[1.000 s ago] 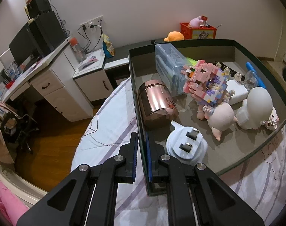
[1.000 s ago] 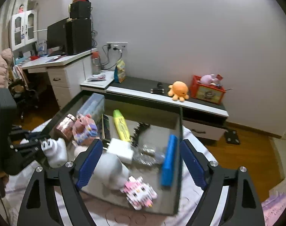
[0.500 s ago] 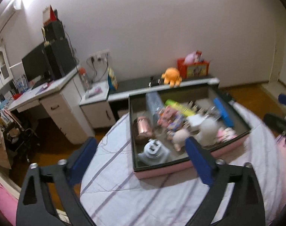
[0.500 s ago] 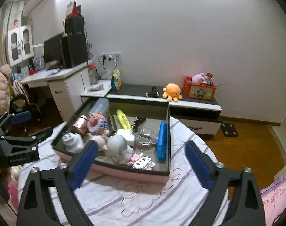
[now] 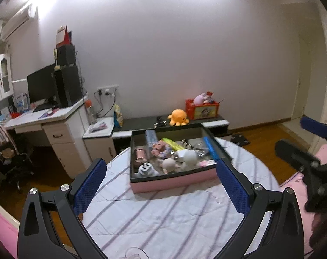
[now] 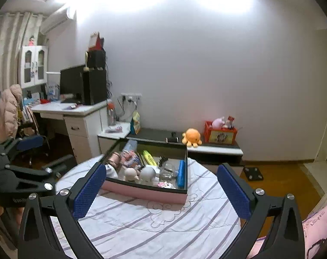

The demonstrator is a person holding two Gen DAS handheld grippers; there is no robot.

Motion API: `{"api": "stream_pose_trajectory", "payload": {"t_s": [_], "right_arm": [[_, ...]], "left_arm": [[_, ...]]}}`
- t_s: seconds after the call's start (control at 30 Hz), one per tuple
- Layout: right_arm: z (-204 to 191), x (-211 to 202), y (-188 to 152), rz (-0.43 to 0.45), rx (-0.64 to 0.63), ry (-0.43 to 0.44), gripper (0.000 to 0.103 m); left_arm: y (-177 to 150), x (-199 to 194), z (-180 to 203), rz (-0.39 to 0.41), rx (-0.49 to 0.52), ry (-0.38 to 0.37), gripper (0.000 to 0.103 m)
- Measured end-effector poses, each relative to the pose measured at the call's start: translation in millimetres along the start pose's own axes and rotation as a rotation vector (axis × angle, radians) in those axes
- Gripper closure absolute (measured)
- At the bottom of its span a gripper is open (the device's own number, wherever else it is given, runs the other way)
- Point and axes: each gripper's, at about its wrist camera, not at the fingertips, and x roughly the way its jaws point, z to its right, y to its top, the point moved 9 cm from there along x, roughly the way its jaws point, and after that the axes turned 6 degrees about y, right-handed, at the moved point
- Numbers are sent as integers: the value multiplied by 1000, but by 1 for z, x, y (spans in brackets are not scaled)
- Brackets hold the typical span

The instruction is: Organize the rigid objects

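1. with every small thing lying inside the pink box (image 5: 174,185) and nothing loose on the cloth, the sorting step looks finished or close to it; this is a judgement from how things lie.
2. the left gripper (image 5: 161,186) hangs well back from the box, its fingers spread wide and gripping nothing.
3. the right gripper (image 6: 161,188) is likewise back and empty, fingers far apart.
4. inside the box sit a copper canister (image 5: 139,154), a white plug adapter (image 5: 146,169), a pale figurine (image 6: 148,172), a yellow highlighter (image 6: 149,157) and a blue bar (image 6: 181,173), packed close together.
5. if anything remains, the next move calls for a fresh reach forward and down into the box, then closing on one piece without nudging its neighbours.
6. the box rests on a round table (image 6: 163,226) under a white cloth with purple stripes.
7. behind are a white desk (image 6: 77,116), a low dark shelf and an orange plush octopus (image 6: 191,137) against a plain wall.
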Motion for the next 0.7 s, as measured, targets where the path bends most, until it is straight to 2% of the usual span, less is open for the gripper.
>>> {"api": "stream_pose_trajectory", "payload": {"t_s": [0.07, 0.17, 0.33, 0.7], "right_arm": [[-8, -14, -1, 21, -18, 7, 0], [-14, -34, 0, 55, -39, -31, 0], [-15, -64, 0, 101, -28, -40, 0], [-30, -113, 7, 186, -42, -40, 0]], "left_arm": [[0, -15, 3, 24, 4, 1, 0], [1, -38, 5, 60, 3, 20, 0], [2, -69, 9, 111, -11, 1, 0], [6, -130, 1, 227, -12, 58, 0]]}}
